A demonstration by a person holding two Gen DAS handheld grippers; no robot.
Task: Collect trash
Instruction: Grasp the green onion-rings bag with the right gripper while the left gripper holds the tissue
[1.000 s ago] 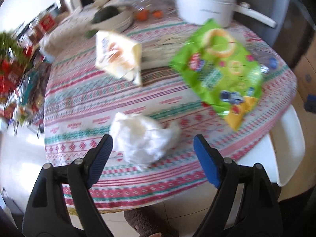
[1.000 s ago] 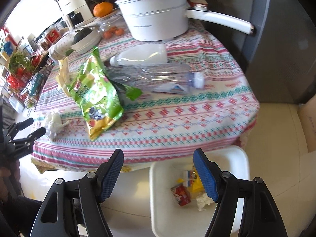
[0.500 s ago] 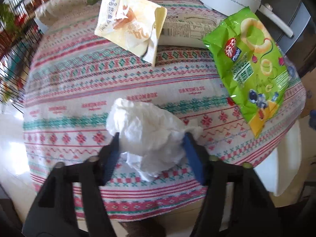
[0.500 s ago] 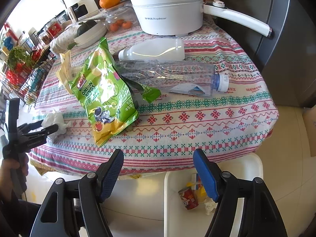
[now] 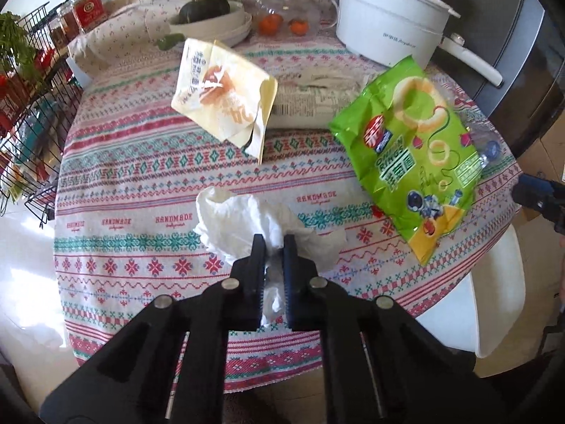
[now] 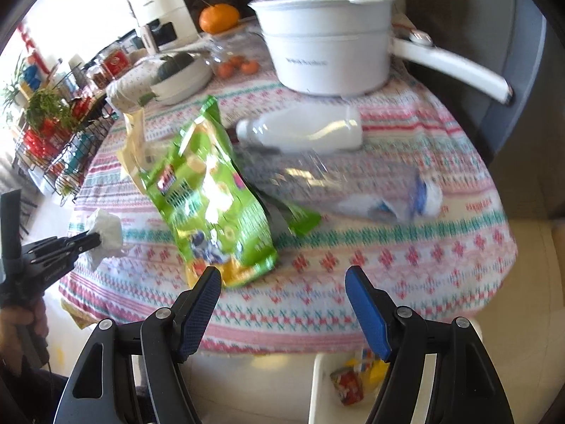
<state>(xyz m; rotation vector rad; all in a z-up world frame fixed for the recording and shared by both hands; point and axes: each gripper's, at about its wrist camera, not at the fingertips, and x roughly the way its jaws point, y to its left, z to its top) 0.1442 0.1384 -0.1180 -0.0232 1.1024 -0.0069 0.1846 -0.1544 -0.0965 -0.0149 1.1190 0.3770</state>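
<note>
We have the left gripper [image 5: 273,247] clamped on the tissue [image 5: 247,222] at table edge | right gripper [image 6: 282,282] fingers apart, empty | risk: loose tissue tears or slips before reaching the bin [image 6: 317,388]

White crumpled tissue [image 5: 247,219]; bright green chip bag [image 5: 416,152]; pale yellow wrapper [image 5: 222,102]; red-and-teal patterned surface [image 5: 141,176]; white pot [image 5: 385,24].
</note>
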